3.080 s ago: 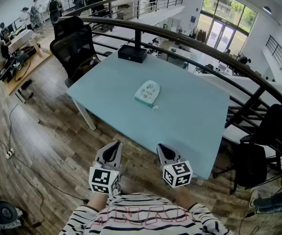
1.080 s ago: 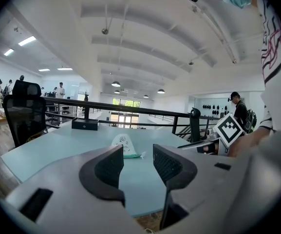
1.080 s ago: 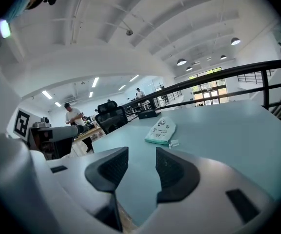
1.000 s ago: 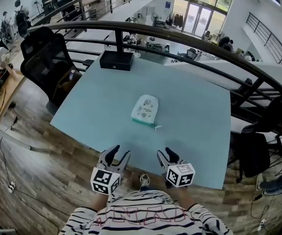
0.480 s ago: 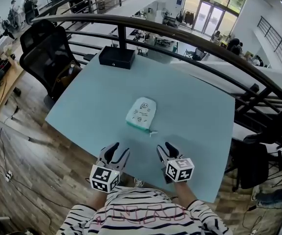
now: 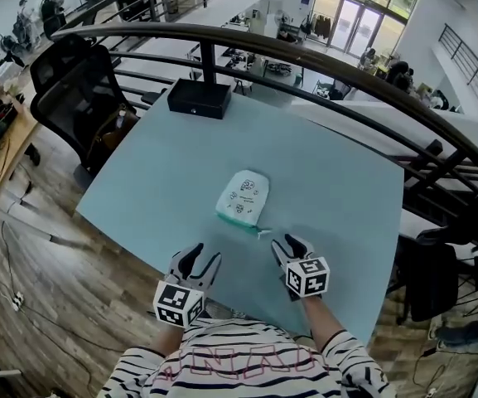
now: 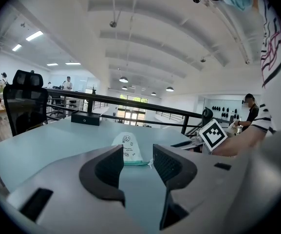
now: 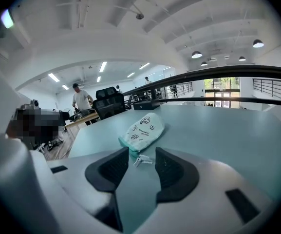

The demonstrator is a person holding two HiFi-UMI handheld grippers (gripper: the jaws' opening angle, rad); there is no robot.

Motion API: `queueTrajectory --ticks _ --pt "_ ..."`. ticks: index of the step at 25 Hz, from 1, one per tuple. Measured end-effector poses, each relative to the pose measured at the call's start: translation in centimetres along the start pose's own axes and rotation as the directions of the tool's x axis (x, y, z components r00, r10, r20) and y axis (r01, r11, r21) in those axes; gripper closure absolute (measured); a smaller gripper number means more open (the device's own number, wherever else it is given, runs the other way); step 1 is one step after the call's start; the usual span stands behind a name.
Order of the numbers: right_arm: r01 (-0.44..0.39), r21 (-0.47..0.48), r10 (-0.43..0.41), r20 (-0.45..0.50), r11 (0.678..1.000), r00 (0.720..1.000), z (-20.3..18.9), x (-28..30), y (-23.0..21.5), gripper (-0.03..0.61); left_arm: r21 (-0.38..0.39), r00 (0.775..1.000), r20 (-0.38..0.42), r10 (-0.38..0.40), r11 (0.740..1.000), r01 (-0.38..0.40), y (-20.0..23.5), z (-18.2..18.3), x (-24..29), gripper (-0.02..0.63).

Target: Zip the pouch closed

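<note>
**A:** Where is the pouch [image 6: 243,197]?

**B:** It lies flat on the desk [image 6: 156,181], about mid-desk and beyond both tongs. Its teal edge faces the person. There is one pouch only.

**A:** And the tongs?

**B:** There are two, both over the near edge of the desk. The left tongs [image 6: 199,259] have their jaws apart with nothing between them, and their own view shows the pouch farther off through the gap. The right tongs [image 6: 291,244] are also apart and empty, closer to the pouch than the left pair.

**A:** Does the right gripper view add anything?

**B:** Yes, the zip pull [image 8: 141,160]. It lies on the desk at the pouch's near corner, just ahead of the right jaws and not touched by them. In the head view it is only a pale speck, and in the left gripper view it is a small bit at the pouch's corner.

**A:** What does the head view alone give?

**B:** It shows the whole desk, with one black box [image 6: 199,99] at the far edge well apart from the pouch. One black chair [image 6: 69,98] stands at the left, and the railing [image 6: 321,60] curves behind.

**A:** And the left gripper view?

**B:** It shows the marker cube [image 7: 213,134] of the right tongs off to the right. I cannot tell from any view whether the zip is open.
</note>
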State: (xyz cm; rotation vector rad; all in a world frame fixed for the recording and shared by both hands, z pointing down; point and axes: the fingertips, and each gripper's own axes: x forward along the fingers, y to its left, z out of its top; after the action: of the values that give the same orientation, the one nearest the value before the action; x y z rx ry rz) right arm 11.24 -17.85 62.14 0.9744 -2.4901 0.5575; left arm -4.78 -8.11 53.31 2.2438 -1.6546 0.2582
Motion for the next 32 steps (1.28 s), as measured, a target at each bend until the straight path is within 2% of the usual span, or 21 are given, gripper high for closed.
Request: queueTrajectory --ticks 10,15,20,26,29,32 --pt "-0.048 -0.142 0.038 -0.070 0.989 0.997 -0.6 3.7 -0.6 0.397 0.006 0.999 -0.040 -0.036 0.999 0.037 1.7 -0.7 1.5 0.445" --pt "-0.107 -0.265 0.072 -0.138 0.958 0.988 -1.8 5.1 0.2 0.428 0.012 0.997 -0.062 -0.040 0.999 0.041 1.5 -1.6 1.6 0.445" --pt "-0.129 -0.366 0.066 -0.179 0.922 0.982 -2.5 6.7 -0.1 0.437 -0.006 0.996 -0.077 -0.040 0.999 0.040 0.9 -2.8 1.3 0.445" --pt "-0.179 -0.416 0.099 -0.208 0.891 0.973 -3.1 8.0 -0.1 0.446 -0.018 0.996 -0.089 -0.026 1.000 0.025 0.9 -3.9 0.8 0.445" --pt "-0.207 -0.427 0.123 -0.218 0.880 0.968 -3.4 8.2 0.3 0.487 -0.020 0.995 -0.092 -0.023 1.000 0.022 0.9 -4.3 0.5 0.445" --pt "-0.224 -0.414 0.132 -0.239 0.882 0.962 -3.7 8.1 0.7 0.524 -0.020 0.995 -0.094 -0.024 1.000 0.022 0.8 -4.4 0.4 0.445"
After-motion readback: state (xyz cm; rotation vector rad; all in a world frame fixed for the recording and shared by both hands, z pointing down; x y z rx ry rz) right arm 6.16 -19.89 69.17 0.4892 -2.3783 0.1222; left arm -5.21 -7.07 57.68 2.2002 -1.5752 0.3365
